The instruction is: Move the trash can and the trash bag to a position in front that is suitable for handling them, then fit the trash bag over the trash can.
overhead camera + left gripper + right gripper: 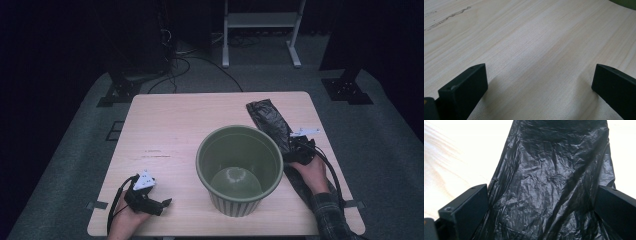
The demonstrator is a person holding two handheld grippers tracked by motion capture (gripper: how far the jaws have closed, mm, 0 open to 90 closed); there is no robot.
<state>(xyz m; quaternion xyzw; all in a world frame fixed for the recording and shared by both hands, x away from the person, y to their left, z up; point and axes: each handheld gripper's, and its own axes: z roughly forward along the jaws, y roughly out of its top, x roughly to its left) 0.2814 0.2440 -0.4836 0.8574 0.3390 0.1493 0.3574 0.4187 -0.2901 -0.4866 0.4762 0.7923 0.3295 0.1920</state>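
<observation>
The right gripper (pixel 298 146) sits low over the black plastic bag (pixel 270 122), which lies flat on the table (pixel 170 125) just right of the green bin (pixel 239 167); its jaws are spread wide with the bag between them, not yet pinched. The left gripper (pixel 162 203) rests near the table's front left corner, jaws wide apart and holding nothing.

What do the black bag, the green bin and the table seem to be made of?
Black bag: thin plastic film, probably; fine crinkles, slight sheen.
Green bin: likely moulded plastic; smooth glossy inside, ribbed outer wall.
Table: pale wood or wood-look laminate; matte, straight grain lines.
</observation>
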